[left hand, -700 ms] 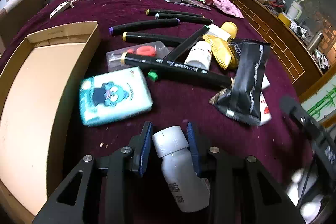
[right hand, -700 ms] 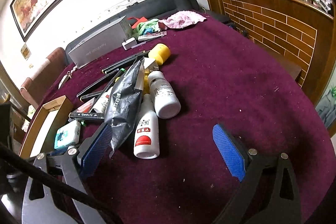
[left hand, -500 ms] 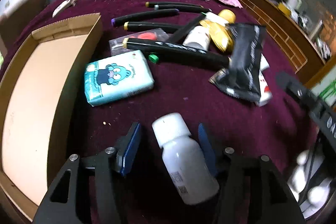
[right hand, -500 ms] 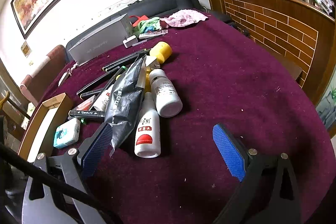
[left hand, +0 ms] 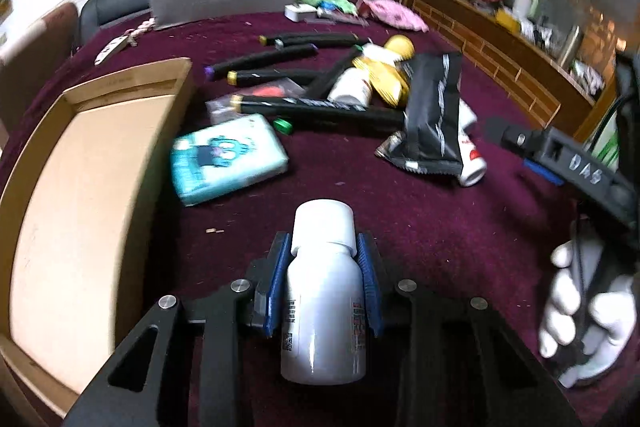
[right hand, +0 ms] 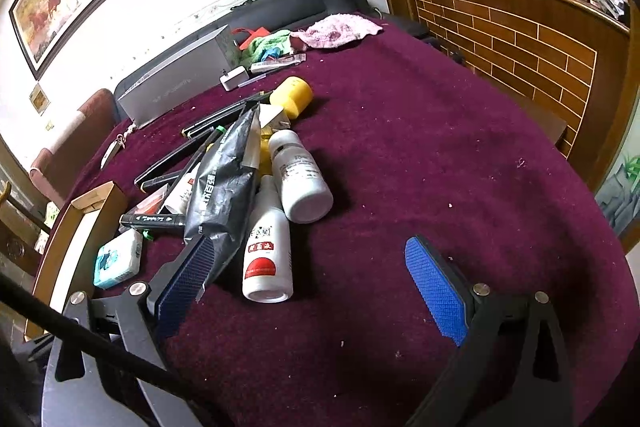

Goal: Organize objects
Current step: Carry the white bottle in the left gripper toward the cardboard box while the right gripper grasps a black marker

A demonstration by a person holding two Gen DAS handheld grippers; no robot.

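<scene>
My left gripper (left hand: pixel 323 247) is shut on a white plastic bottle (left hand: pixel 324 299) with a white cap, held above the maroon tablecloth (left hand: pixel 420 227). A cardboard box (left hand: pixel 80 211) lies open to its left. Ahead lies a pile: a teal tissue pack (left hand: pixel 228 159), black markers (left hand: pixel 316 107), a black foil pouch (left hand: pixel 430 115) and white bottles (left hand: pixel 470 151). My right gripper (right hand: pixel 308 275) is open and empty, just in front of a white bottle with a red label (right hand: pixel 266 247), the black pouch (right hand: pixel 224 187) and another white bottle (right hand: pixel 300 179).
A yellow-capped bottle (right hand: pixel 294 97), a grey box (right hand: pixel 176 85), a white adapter (right hand: pixel 234 78) and pink and green cloths (right hand: pixel 332 31) lie at the far side. A wooden brick-pattern counter (right hand: pixel 520 43) stands to the right. My right gripper shows in the left wrist view (left hand: pixel 560 155).
My left gripper opened around the white bottle, then shut on its body further down and lifted it. The right gripper has barely moved and stays open.
</scene>
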